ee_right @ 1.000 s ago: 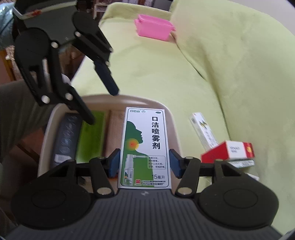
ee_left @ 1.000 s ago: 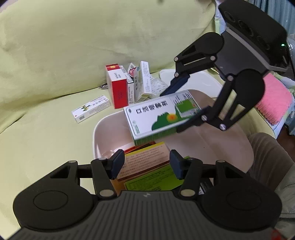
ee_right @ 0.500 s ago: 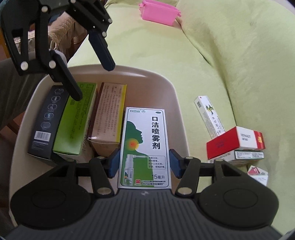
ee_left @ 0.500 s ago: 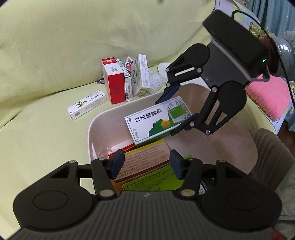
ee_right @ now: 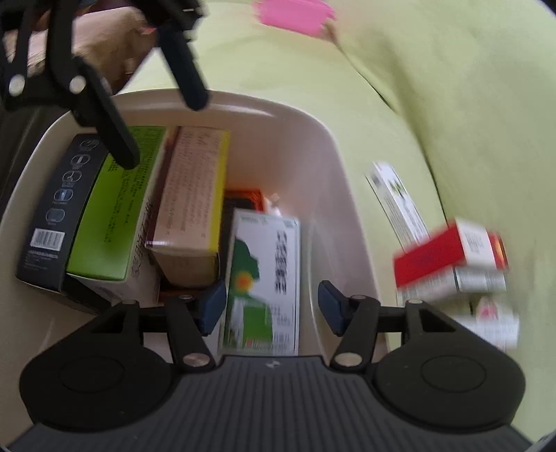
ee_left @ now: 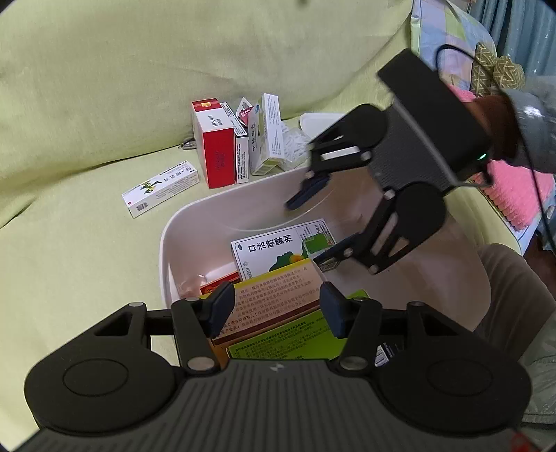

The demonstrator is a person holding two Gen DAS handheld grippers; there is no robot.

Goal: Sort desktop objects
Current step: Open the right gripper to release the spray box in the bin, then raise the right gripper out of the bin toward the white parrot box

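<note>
A beige plastic bin (ee_left: 166, 243) is seen on a yellow-green sofa (ee_left: 104, 87). Inside the bin, a white-and-green mouth spray box (ee_right: 264, 278) is lying flat on the bottom, beside a yellow-edged box (ee_right: 194, 194) that stands on its side. Next to that one, a lime-green box (ee_right: 114, 215) and a black box (ee_right: 52, 212) are packed against the bin wall. A small orange box (ee_right: 243, 196) is partly hidden beyond the spray box.

The right gripper (ee_right: 269, 306) is held over the bin with its jaws spread apart; the spray box is seen between the blue pads (ee_right: 330, 306), but whether the pad on the side of the yellow-edged box touches it cannot be told. In the left wrist view the same gripper (ee_left: 319, 222) is shown from the front, wide apart, above the spray box (ee_left: 278, 250).

The left gripper (ee_left: 274, 306) is also released and nothing is held in it; it hovers over the near end of the bin, above the yellow-edged box (ee_left: 278, 302).

On the sofa beyond the bin, a red-and-white box (ee_left: 215, 146) is standing upright with several white cartons (ee_left: 267, 135) just beside it. A long white box (ee_left: 161, 187) is lying flat, apart from this group. A pink basket (ee_right: 295, 15) is visible far back, blurred.
</note>
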